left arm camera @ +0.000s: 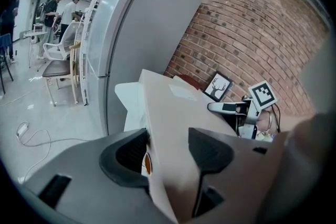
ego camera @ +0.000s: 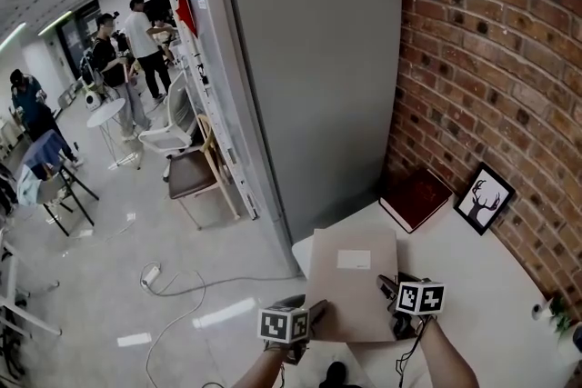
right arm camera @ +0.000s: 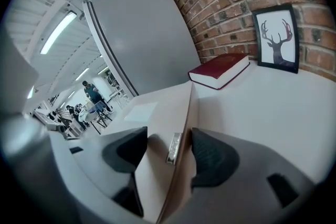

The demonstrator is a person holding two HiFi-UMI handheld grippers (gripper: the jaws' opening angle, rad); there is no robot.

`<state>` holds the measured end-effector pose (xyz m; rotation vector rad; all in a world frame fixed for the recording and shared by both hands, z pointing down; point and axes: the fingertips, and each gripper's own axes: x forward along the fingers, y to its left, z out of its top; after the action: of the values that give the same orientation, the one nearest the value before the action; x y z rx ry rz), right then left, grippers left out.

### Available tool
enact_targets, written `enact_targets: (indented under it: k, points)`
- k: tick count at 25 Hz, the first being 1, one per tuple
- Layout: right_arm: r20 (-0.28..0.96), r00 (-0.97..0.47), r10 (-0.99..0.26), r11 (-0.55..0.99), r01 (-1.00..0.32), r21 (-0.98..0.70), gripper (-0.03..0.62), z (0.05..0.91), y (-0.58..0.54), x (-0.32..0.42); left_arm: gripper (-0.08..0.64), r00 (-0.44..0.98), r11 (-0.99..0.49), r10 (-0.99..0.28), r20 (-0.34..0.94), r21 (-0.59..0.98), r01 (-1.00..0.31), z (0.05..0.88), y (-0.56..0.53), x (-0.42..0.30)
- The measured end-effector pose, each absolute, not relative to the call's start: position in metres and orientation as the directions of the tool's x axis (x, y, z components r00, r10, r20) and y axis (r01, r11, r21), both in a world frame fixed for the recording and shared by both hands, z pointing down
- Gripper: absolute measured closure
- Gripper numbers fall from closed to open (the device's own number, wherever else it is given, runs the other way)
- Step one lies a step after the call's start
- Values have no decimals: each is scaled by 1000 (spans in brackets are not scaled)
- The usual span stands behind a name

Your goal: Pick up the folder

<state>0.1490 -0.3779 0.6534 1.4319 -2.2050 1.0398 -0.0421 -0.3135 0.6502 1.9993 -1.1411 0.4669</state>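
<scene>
Tan folder [ego camera: 353,286] lies flat at the near-left corner of the white table [ego camera: 491,286], left gripper [left arm camera: 168,150] clamped on its near-left corner, right gripper [right arm camera: 169,150] straddling its near-right edge at the metal clip [right arm camera: 174,147] (jaws wide apart, pads not visibly pressing).

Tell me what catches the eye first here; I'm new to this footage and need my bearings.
A tan folder lies at the near corner of the white table, with the left gripper and right gripper straddling its near edge. Behind it a tall grey cabinet stands against a brick wall, where a red book and a deer picture sit.
</scene>
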Motion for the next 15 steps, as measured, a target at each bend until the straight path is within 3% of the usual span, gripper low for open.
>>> enact_targets:
  k: [15]
  points:
    - [569,-425,-704,241,-896,-372,339,636,-372,147,316,529,-345,-575,624,401,-849,644,-310,-43]
